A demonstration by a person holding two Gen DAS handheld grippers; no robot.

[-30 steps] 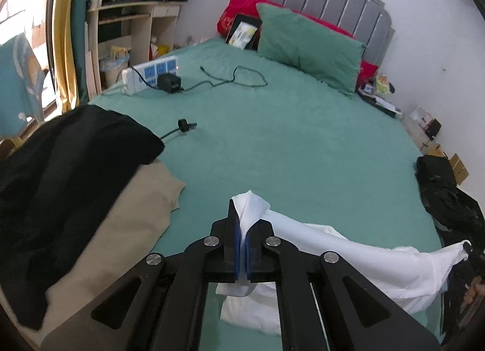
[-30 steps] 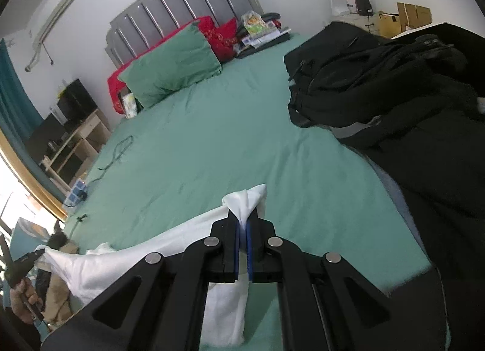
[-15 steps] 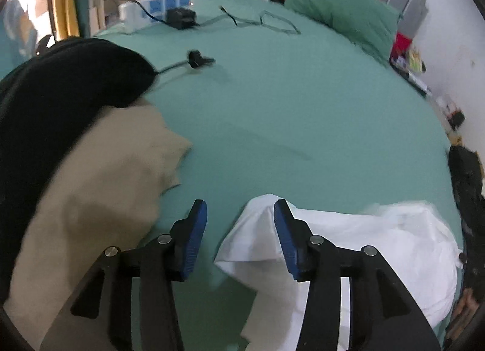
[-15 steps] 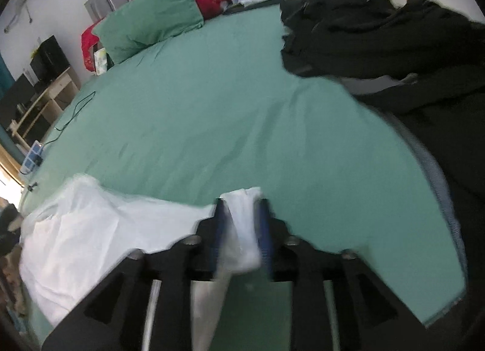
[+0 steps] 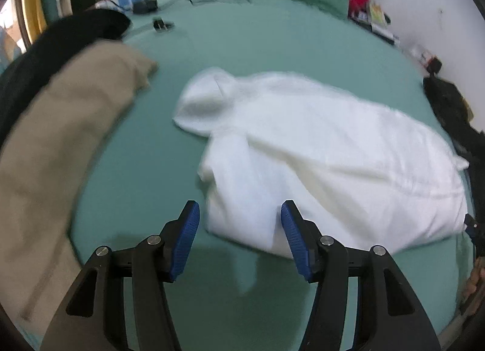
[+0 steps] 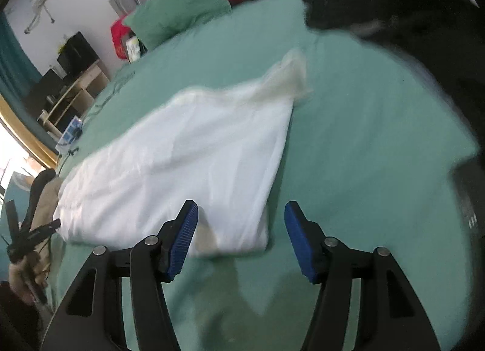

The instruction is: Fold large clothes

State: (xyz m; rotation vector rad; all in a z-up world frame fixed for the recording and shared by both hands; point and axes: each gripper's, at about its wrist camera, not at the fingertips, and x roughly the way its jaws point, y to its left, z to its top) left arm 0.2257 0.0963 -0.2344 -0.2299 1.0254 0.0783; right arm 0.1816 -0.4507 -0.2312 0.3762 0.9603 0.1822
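Bed: green-sheeted bed [image 5: 303, 48], your white cloth garment [image 5: 318, 154] lies mid-bed, roughly doubled over.
Left gripper [image 5: 239, 237]: wide open, empty.
Right gripper [image 6: 241, 239]: wide open, empty.
Progress: probably one fold; more left.

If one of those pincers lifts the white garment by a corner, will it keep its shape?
Probably not: the white garment lies limp and rumpled on the green bedsheet, so it should droop. It looks thin, likely light.
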